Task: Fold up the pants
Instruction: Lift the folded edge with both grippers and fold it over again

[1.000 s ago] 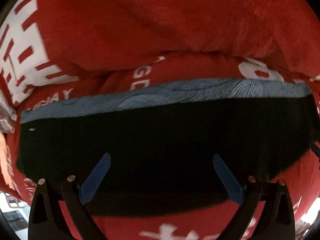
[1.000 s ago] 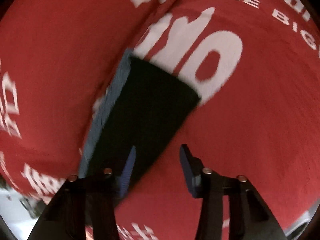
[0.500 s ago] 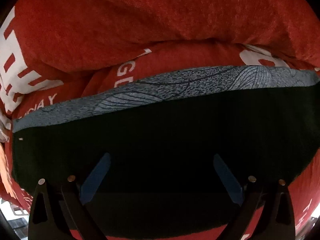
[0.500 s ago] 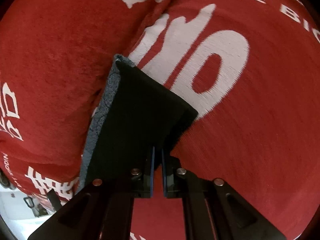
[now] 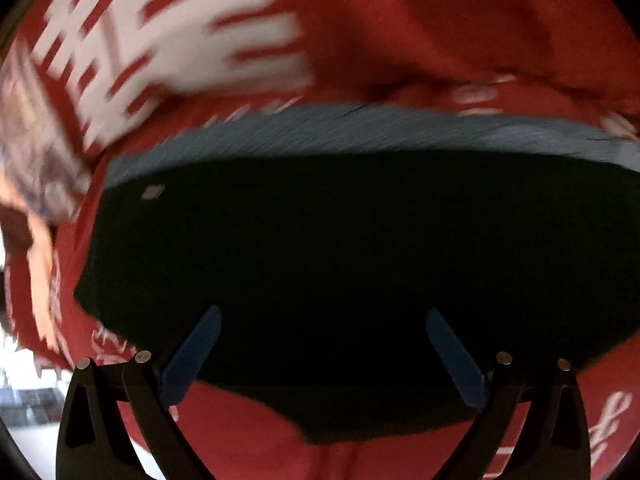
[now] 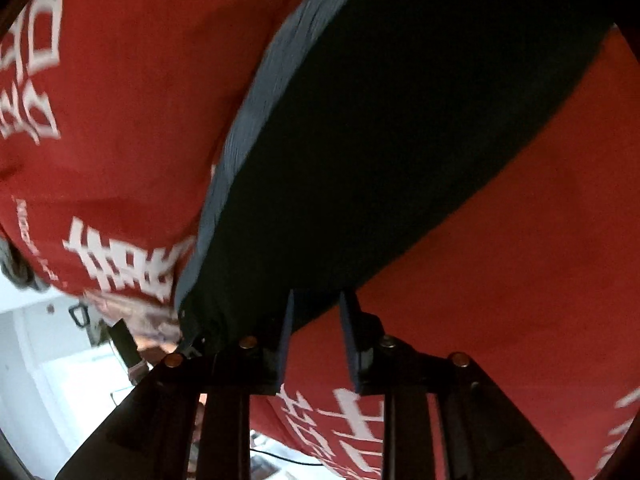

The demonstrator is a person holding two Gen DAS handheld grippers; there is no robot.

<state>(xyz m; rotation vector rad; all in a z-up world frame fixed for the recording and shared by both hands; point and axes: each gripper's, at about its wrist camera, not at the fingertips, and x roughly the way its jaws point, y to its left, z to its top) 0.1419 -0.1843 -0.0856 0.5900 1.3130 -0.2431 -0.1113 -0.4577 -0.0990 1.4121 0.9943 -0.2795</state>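
Left gripper point(image 5: 322, 316) jaws wide — right gripper point(image 6: 316, 300) narrower

left wrist: close, steeply down past its jaws onto dark pants point(image 5: 340, 260) | right wrist: close, slanting down, pants point(image 6: 400, 140) beyond jaws | shared: pants, red cloth point(image 5: 440, 20)

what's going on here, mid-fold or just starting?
A person with a handheld tool in each hand is working on dark pants with a grey-blue band, lying on a red cloth with white lettering. The left tool hangs wide open over the pants, gripping nothing. The right tool sits at the pants' edge; its jaws have just been opening, and the fabric edge lies by the left finger with nothing visibly pinched. How far the fold has got isn't clear.
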